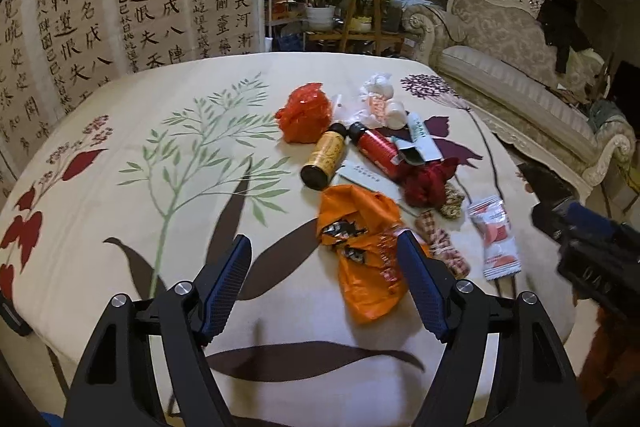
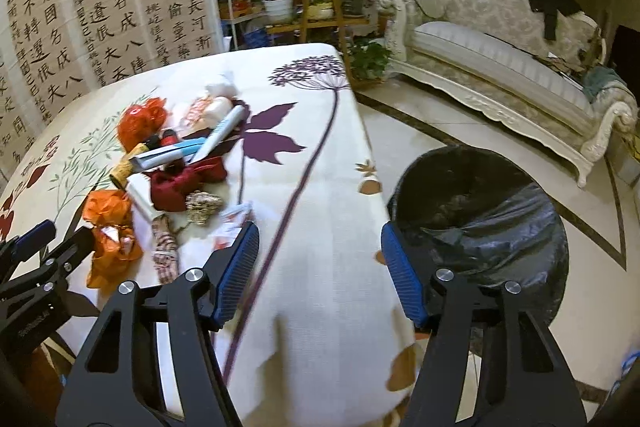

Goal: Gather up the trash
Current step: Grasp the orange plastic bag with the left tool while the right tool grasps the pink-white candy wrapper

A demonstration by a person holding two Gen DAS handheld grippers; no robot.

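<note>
Orange crumpled plastic bag [image 1: 362, 259] lies just ahead-right of left tongs [image 1: 326, 287], spread and empty; right tongs [image 2: 320, 273] likewise spread, farther off, nearer black-lined bin [image 2: 480, 219]

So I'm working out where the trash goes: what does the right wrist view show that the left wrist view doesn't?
Only the right wrist view shows the black-lined bin on the floor beside the table. Only the left wrist view shows the gold bottle whole and the red-and-white sachet unblocked. Both show the orange wrapper, the dark red cloth and the floral tablecloth.
</note>
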